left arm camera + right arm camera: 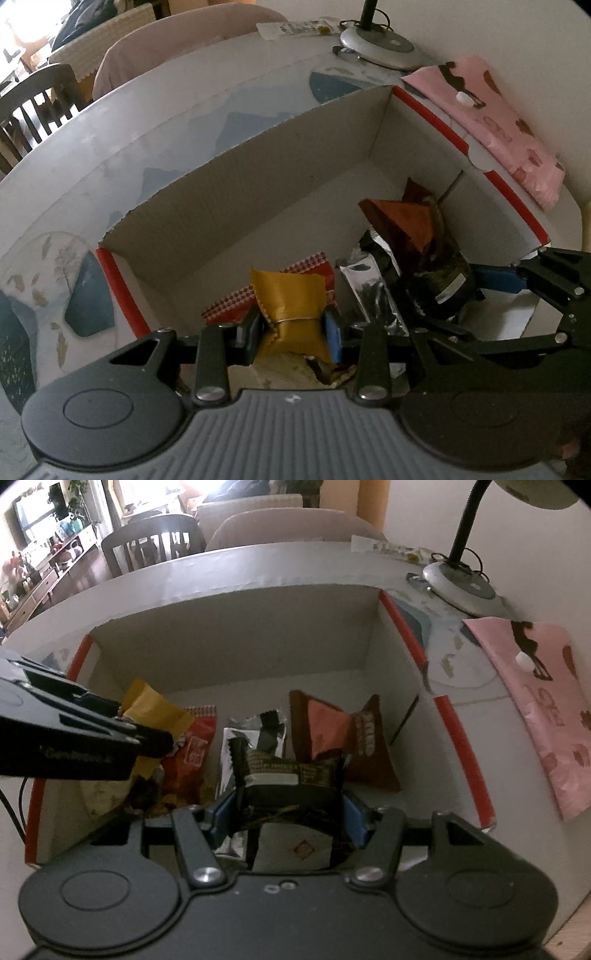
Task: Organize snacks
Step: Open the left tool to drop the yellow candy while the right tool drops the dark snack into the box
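An open cardboard box with red-edged rims [258,184] [236,642] sits on the table and holds several snack packets. My left gripper [293,332] is shut on a yellow snack packet [291,295], held over the box's near left part; it also shows in the right wrist view [155,710]. My right gripper [290,812] is shut on a dark brown snack packet [291,775], over the box's near right part; it also shows in the left wrist view [443,273]. A red packet [194,760], a silver packet [373,295] and a brown-orange packet [402,218] lie in the box.
A pink bag [546,701] lies on the table right of the box. A desk lamp base [461,583] stands at the back right, with a white packet [295,27] beside it. Chairs [155,542] stand beyond the table's far edge.
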Motion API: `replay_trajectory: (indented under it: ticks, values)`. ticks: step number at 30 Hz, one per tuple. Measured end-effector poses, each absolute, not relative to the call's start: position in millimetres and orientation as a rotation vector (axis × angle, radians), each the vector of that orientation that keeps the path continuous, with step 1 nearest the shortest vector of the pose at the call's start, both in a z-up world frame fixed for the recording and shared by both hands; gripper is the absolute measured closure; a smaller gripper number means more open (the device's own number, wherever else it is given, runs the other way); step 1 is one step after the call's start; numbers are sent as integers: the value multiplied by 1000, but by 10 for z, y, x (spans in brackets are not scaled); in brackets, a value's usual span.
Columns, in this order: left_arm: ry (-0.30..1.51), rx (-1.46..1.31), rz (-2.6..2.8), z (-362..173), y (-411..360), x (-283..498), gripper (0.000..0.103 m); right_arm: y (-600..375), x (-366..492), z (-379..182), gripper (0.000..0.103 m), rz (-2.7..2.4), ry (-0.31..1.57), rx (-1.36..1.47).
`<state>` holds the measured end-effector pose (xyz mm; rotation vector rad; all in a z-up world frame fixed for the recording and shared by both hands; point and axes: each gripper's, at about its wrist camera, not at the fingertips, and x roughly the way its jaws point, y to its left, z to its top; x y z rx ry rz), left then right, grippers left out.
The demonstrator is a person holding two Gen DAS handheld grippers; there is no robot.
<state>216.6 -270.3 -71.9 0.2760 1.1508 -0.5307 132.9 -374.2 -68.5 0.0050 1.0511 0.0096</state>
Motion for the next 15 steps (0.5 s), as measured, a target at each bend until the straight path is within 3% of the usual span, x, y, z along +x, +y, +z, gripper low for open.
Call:
replay_trajectory:
  ticks: [5, 15]
  values:
    - [1144, 282, -540, -734, -2724, 2157, 68, -3733, 1336, -715, 39, 3, 1058, 6]
    - [1098, 264, -560, -605, -2626, 2072, 49, -3806, 1239, -594, 27, -26, 1017, 43]
